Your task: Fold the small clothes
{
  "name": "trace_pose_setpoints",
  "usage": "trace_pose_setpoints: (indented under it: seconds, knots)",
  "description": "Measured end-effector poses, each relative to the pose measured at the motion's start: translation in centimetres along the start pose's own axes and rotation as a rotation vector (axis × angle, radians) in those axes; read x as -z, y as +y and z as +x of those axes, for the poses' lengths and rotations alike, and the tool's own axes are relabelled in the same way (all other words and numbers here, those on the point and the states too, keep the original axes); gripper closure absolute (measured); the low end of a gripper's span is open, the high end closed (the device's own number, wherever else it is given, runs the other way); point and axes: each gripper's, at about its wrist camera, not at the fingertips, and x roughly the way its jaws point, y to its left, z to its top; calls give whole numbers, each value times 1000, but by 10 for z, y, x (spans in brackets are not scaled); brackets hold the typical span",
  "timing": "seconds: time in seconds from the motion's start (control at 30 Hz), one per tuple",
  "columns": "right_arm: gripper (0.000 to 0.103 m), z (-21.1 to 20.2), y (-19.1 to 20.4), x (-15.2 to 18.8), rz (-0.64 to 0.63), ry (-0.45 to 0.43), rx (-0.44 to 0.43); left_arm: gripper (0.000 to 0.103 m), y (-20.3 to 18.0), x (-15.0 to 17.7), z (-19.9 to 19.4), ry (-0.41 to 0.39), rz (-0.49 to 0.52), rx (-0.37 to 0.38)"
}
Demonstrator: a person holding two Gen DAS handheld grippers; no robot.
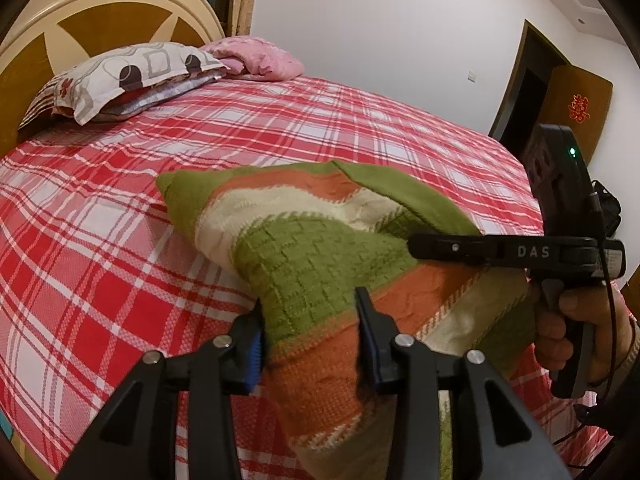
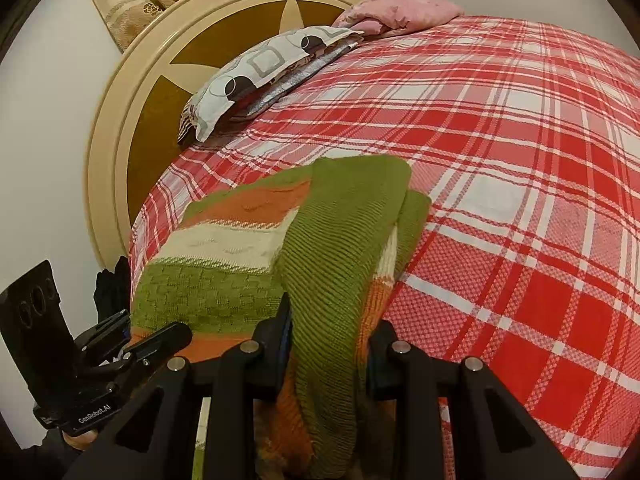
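A knitted sweater (image 1: pixel 304 248) in green, orange and cream stripes is bunched up on the red plaid bed, its near part raised. My left gripper (image 1: pixel 310 314) is shut on the sweater's lower edge, with knit filling the gap between the blue pads. In the right wrist view the same sweater (image 2: pixel 224 240) lies folded over, a plain green sleeve (image 2: pixel 340 240) draped across it. My right gripper (image 2: pixel 334 316) is shut on that green sleeve and the orange knit under it. A hand (image 1: pixel 568 328) holds the right gripper's handle at the right edge of the left wrist view.
The red plaid sheet (image 1: pixel 120 208) covers the whole bed. A patterned pillow (image 1: pixel 132 72) and a pink blanket (image 1: pixel 256 56) lie by the round headboard (image 1: pixel 80 16). A dark doorway (image 1: pixel 528 92) stands beyond the far side. The bed edge (image 2: pixel 140 216) drops off left of the sweater.
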Motion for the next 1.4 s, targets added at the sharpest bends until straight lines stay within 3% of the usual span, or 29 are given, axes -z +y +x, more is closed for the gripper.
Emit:
trace_pose_setpoints:
  seconds: [0.1,0.3,0.5,0.63,0.67,0.73,0.8,0.83,0.87,0.9,1.0,1.07,1.1,1.17,1.23,1.3,1.33,1.4]
  knots:
    - [68,-3,-8,6,42,13,-44,61,2,3,-4,0,-21,5]
    - [58,-24,-6,25,2,44,-66,61,3,6,-7,1,-16,20]
    - [56,-43,-15,48,3,53,-62,61,0,5,-4,-1,-15,8]
    - [55,-58,-24,57,55,38,-136,61,2,5,-5,8,-27,10]
    - [54,-59,-22,60,45,47,-136,61,2,5,-5,8,-27,8]
    - [39,-53,-11,68,-18,87,-90,60,2,4,-4,9,-30,6]
    - [39,-48,-1,76,-83,98,-51,60,1,3,-4,14,-35,-1]
    - [39,-49,1,76,-93,89,-42,60,0,3,-4,15,-32,-1]
    - [47,-51,1,76,-82,81,-45,61,-1,2,-6,16,-20,-2]
    - [74,-54,0,75,-52,70,-61,62,-2,1,-8,20,-11,-2]
    - [86,-65,2,72,-29,39,-51,65,0,-3,-17,24,-31,25]
    - [88,-79,4,69,30,41,-132,65,-2,-2,-24,21,-6,29]
    - [88,-86,8,69,31,52,-130,65,-4,0,-24,28,12,25]
    - [88,-82,3,75,55,118,-96,58,-8,8,-21,34,56,-4]
    - [82,-68,-9,88,22,185,54,52,-11,13,-24,28,66,-14]
    - [71,-76,-14,91,49,137,49,46,-15,18,-32,19,72,-18]
    - [67,-85,-8,89,31,99,86,36,-16,20,-36,7,79,-25]
    - [64,-100,15,83,-76,3,198,28,-18,26,-44,-7,85,-36]
